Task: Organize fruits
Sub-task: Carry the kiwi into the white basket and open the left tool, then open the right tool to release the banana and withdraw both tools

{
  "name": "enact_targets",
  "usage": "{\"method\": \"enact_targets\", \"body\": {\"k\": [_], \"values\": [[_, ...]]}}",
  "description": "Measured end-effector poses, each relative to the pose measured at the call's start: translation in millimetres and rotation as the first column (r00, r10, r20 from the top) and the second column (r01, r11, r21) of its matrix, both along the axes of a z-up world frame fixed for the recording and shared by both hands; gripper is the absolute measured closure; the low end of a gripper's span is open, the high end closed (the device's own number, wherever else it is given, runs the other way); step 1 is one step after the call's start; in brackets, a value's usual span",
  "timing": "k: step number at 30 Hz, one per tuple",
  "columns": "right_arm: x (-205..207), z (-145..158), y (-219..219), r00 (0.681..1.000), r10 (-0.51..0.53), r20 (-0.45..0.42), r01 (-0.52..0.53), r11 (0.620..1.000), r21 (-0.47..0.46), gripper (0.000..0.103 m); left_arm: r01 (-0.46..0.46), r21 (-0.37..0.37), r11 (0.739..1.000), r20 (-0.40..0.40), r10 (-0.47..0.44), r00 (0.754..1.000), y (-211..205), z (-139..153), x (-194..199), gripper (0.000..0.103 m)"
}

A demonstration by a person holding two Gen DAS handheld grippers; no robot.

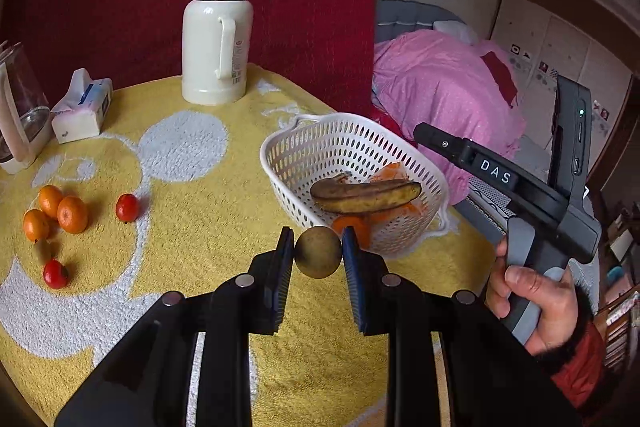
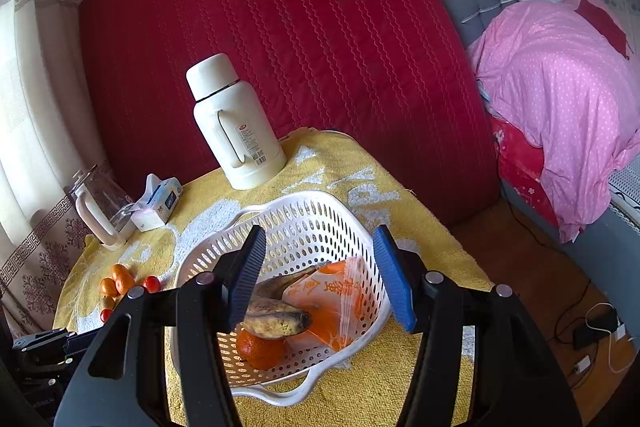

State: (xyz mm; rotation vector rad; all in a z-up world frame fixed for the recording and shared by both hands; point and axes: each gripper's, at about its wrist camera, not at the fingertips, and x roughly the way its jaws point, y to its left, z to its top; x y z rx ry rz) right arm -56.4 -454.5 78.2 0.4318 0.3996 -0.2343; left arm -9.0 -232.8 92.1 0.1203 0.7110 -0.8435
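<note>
My left gripper (image 1: 318, 253) is shut on a round brownish-gold fruit (image 1: 318, 257), held above the yellow towel just before the white basket (image 1: 320, 143). The basket holds a brown-spotted banana (image 1: 366, 195), an orange (image 2: 260, 349) and an orange printed bag (image 2: 336, 307). My right gripper (image 2: 320, 277) is open and empty, hovering over the basket (image 2: 312, 203); its body shows in the left wrist view (image 1: 500, 175). Three oranges (image 1: 56, 213) and two small red fruits (image 1: 127, 207) lie on the towel at the left.
A cream thermos (image 1: 218, 35) stands at the table's back. A tissue pack (image 1: 82, 107) and a glass kettle (image 1: 20, 115) sit at the back left. A red mattress (image 2: 300, 47) leans behind the table. A bed with pink bedding (image 2: 560, 99) is at right.
</note>
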Motion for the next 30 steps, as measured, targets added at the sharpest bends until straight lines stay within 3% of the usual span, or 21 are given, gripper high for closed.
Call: {"method": "enact_targets", "body": {"k": [11,12,13,15,18,20,22,24,25,30], "values": [[2,-3,-3,1.0,0.002,-0.003,-0.002,1.0,0.015,0.045,0.034,0.016,0.999,-0.013,-0.034,0.999,-36,-13,17,0.076],[2,-3,-3,1.0,0.001,-0.003,-0.001,1.0,0.016,0.045,0.035,0.013,0.999,-0.022,-0.035,0.999,-36,-13,18,0.068],[2,-3,-3,1.0,-0.001,-0.004,0.001,1.0,0.018,0.044,0.03,0.01,0.999,-0.025,-0.03,0.999,-34,-14,19,0.049],[2,-4,-4,1.0,-0.008,-0.002,0.008,1.0,0.021,0.038,0.008,-0.006,1.0,-0.015,-0.008,1.0,-28,-12,20,0.028],[2,-4,-4,1.0,-0.014,0.0,0.014,1.0,0.019,0.036,-0.017,-0.011,1.0,0.001,0.017,1.0,-19,-9,20,0.025],[2,-4,-3,1.0,-0.012,0.0,0.012,1.0,0.02,0.036,-0.041,-0.008,0.999,0.021,0.041,0.999,-12,-7,20,0.014],[2,-5,-3,1.0,-0.008,0.002,0.008,1.0,0.022,0.03,-0.068,-0.002,0.998,0.045,0.068,0.997,-4,-7,20,0.011],[0,-4,-3,1.0,-0.007,0.015,0.007,1.0,0.025,0.016,-0.097,0.01,0.995,0.065,0.097,0.993,2,-7,19,0.009],[-1,-3,-2,1.0,-0.007,0.021,0.006,1.0,0.023,0.016,-0.114,0.015,0.993,0.076,0.112,0.991,5,-8,19,0.005],[-2,-1,0,1.0,0.001,0.025,-0.002,1.0,0.019,0.01,-0.193,0.036,0.981,0.101,0.188,0.977,21,-12,20,0.005]]}}
